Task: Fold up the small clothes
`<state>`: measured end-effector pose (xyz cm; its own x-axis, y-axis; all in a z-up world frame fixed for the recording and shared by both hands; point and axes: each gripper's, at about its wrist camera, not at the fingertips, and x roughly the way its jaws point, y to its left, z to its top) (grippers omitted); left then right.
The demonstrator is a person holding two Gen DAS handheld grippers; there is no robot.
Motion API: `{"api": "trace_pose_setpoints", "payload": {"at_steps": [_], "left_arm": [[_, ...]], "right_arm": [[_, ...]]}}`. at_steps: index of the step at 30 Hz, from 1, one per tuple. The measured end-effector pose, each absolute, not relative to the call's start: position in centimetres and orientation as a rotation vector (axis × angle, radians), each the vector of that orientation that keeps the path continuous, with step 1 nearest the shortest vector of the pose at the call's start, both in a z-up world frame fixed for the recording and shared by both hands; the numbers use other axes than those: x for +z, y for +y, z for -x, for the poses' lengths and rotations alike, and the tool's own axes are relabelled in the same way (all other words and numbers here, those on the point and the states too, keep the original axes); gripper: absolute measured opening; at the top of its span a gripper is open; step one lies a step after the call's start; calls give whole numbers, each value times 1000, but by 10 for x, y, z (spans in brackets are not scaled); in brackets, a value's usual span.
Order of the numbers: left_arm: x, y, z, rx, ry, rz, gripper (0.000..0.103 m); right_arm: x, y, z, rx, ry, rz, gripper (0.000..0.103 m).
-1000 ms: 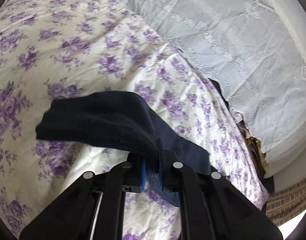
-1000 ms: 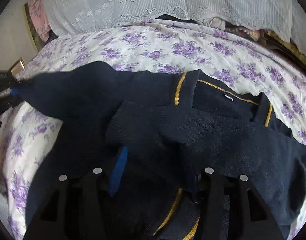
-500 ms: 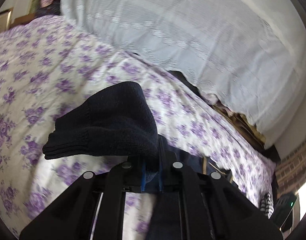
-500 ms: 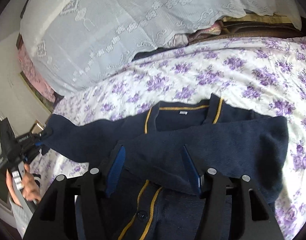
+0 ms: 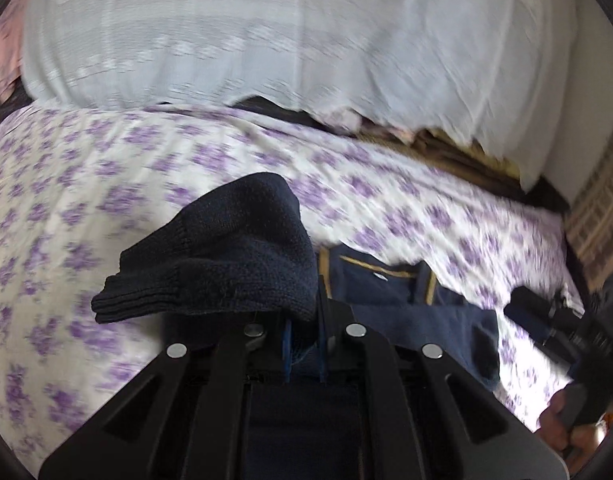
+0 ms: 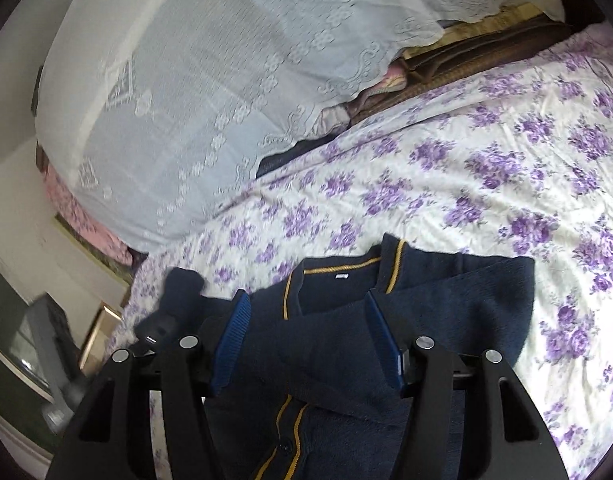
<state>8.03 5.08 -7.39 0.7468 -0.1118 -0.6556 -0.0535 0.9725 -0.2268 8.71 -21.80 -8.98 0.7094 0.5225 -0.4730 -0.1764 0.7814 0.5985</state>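
A navy cardigan (image 6: 406, 344) with yellow trim lies on the floral bed (image 6: 486, 168), low in the frame. The left gripper (image 5: 304, 344), at lower centre of its view, is clenched on the sleeve (image 5: 226, 264), whose cuff droops leftward. The right gripper (image 6: 308, 344) hangs over the cardigan, fingers (image 6: 232, 340) spread wide and grasping nothing. A lace cover (image 6: 226, 72) fills the upper frame.

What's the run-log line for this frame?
left gripper: shut on sleeve, lifted | right gripper: open above navy cardigan | cardigan on floral bedsheet | one sleeve folded across chest
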Motion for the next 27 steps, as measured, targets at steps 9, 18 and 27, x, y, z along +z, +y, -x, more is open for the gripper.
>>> {"api": "trace_pose_setpoints", "payload": {"at_steps": [9, 18, 27], "left_arm": [[-119, -30, -95, -115, 835, 97, 8], [-147, -39, -91, -163, 908, 78, 29], [-98, 40, -52, -138, 785, 145, 89]], "right_arm": [[-97, -224, -94, 402, 702, -577, 60], [-111, -214, -101, 395, 750, -550, 60], [-116, -181, -98, 427, 763, -405, 59]]}}
